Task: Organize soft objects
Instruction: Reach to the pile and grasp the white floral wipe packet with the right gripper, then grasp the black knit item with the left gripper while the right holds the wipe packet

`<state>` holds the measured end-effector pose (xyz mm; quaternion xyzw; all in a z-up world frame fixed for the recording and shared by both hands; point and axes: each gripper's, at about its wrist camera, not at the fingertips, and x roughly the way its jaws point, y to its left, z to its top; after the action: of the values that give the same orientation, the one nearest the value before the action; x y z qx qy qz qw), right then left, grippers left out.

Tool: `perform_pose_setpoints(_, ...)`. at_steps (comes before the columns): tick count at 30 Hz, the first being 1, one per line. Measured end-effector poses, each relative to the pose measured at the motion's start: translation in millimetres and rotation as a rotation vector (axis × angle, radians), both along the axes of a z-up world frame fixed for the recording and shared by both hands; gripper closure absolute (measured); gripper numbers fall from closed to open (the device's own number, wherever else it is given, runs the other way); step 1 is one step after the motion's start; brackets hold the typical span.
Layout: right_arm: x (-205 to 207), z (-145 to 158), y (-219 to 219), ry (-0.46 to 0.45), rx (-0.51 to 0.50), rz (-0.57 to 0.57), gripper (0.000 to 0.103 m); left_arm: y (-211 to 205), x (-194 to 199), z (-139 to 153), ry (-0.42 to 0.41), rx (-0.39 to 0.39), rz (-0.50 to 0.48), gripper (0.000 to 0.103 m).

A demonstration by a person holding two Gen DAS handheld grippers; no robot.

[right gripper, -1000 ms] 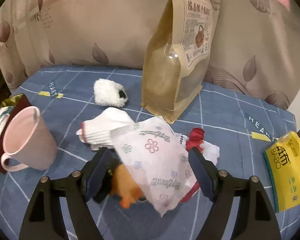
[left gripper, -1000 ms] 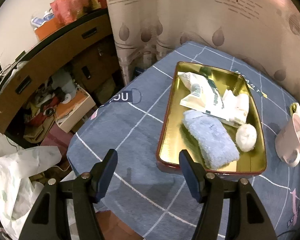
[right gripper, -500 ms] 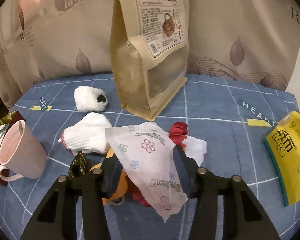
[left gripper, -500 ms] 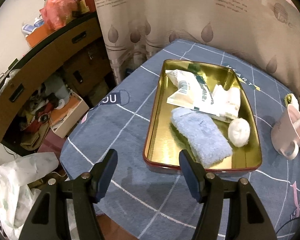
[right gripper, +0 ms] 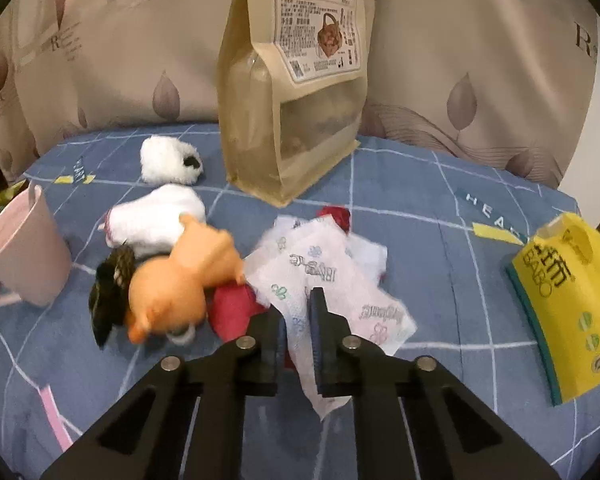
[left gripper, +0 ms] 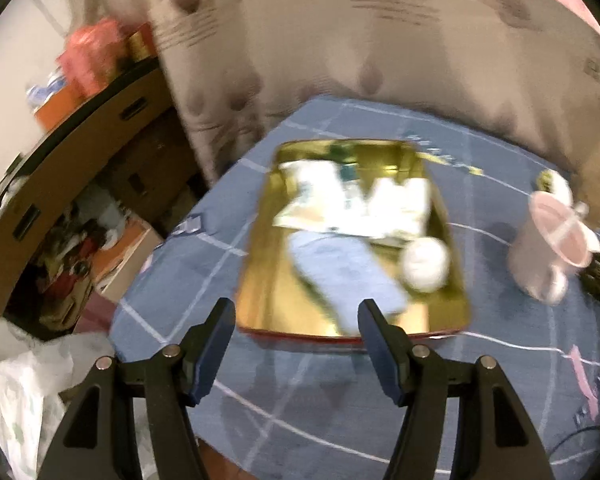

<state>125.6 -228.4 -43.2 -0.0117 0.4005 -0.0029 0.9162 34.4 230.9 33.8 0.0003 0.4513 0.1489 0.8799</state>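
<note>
In the right wrist view my right gripper is shut on a white tissue pack with flower prints, its pads pinching the pack's near edge. Beside the pack lie an orange plush toy, a red cloth, a white glove and a white fluffy toy. In the blurred left wrist view my left gripper hangs open above the near rim of the gold tray. The tray holds a blue sock, a white ball and white packets.
A pink mug stands between the tray and the soft pile. A tall kraft snack bag rises behind the pile, and a yellow pack lies at the right. Left of the table are a cluttered shelf and a plastic bag.
My right gripper closed from wide open onto the tissue pack, and the orange toy came into full view. The left wrist view shifted, so the tray now sits more central.
</note>
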Motion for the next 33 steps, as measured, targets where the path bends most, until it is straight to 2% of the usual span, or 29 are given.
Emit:
perform_pose_setpoints(7, -34, 1, -3, -0.013, -0.018, 0.036, 0.097, -86, 11, 18, -0.032, -0.031, -0.228, 0.038)
perform_pose_setpoints(11, -57, -1, -7, 0.011, 0.006, 0.066, 0.097, -149, 20, 21, -0.033, -0.054, -0.385, 0.038)
perform_pose_setpoints(17, -88, -11, -9, 0.076, 0.007, 0.113, 0.095, -218, 33, 13, -0.003, -0.092, -0.529, 0.038)
perform_pose_setpoints(18, -92, -13, -9, 0.08, -0.001, 0.115, 0.091, -225, 35, 12, 0.003, -0.097, -0.538, 0.038)
perform_pose_setpoints(20, -97, -15, -10, 0.088, -0.011, 0.123, 0.07, -238, 40, 9, 0.015, -0.103, -0.553, 0.038)
perform_pose_setpoints(21, -100, -13, -12, 0.073, -0.014, 0.11, 0.042, -242, 42, 8, 0.021, -0.103, -0.558, 0.038)
perform_pose_setpoints(22, -102, -11, -14, 0.059, -0.015, 0.1, 0.021, -246, 44, 8, 0.025, -0.099, -0.559, 0.038)
perform_pose_setpoints(24, -108, -3, -16, 0.023, 0.017, 0.116, 0.018, -252, 49, 6, 0.027, -0.091, -0.567, 0.038)
perform_pose_setpoints(29, -108, 9, -15, 0.011, 0.121, 0.136, 0.015, -260, 60, 7, 0.029, -0.073, -0.574, 0.038)
perform_pose_setpoints(33, -91, 6, -10, 0.012, 0.104, 0.132, 0.011, -266, 66, 5, 0.048, -0.098, -0.586, 0.038)
